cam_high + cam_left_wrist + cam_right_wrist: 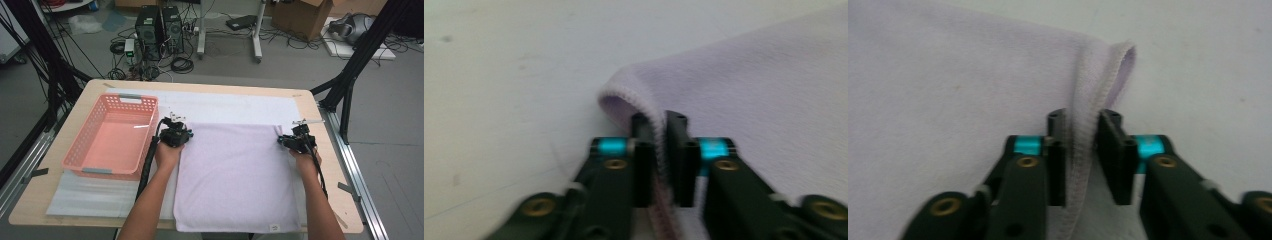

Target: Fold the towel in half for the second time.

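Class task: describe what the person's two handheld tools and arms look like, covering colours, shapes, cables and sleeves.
Each tool, left tool and right tool, is black, with two flat black jaws, turquoise bands and brass-coloured screws at the jaw bases. A black cable trails back along each forearm. The forearms are bare; no sleeves show.

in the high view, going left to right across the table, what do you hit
pink basket → left gripper pinching the towel's far left corner → lilac towel → right gripper on its far right corner
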A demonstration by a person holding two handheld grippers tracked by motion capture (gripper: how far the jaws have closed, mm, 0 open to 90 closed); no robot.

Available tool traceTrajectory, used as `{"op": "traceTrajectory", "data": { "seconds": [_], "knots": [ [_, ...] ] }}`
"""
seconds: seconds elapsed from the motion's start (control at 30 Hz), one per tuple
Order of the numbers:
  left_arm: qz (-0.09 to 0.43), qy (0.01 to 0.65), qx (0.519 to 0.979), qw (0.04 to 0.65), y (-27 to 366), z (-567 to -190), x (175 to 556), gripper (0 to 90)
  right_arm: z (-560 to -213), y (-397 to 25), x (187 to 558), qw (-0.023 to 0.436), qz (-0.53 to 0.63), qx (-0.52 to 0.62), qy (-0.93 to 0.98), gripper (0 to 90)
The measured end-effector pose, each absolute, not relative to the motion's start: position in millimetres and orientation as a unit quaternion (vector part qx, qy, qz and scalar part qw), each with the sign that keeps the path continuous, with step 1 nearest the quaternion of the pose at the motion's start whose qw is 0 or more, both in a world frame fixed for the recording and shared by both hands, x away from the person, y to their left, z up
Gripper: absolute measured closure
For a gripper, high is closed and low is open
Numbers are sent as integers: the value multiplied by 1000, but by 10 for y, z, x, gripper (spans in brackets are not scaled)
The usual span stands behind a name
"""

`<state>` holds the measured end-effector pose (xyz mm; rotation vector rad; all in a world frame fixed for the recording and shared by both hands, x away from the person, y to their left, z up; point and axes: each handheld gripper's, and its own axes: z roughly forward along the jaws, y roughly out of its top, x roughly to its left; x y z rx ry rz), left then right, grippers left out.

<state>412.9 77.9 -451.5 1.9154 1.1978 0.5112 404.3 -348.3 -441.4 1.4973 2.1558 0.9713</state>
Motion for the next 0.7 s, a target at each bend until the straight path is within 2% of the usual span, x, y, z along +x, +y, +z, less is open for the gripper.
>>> {"op": "traceTrajectory", "data": {
  "seconds": [0.1,0.23,0.33,0.47,0.7],
  "knots": [
    [161,504,735,423,872,-4519,4161,860,-4404,-3453,4028,174,336,527,761,870],
    [173,511,714,445,939,-4435,4147,864,-4363,-3439,4012,203,336,516,761,876],
    [187,511,684,485,994,-4309,4124,865,-4294,-3476,4007,219,355,522,744,876],
    [193,501,672,510,1026,-4180,4104,864,-4180,-3525,3988,227,391,527,720,875],
    [186,475,690,513,1061,-4142,3960,863,-4087,-3571,3852,213,417,509,722,873]
  ]
}}
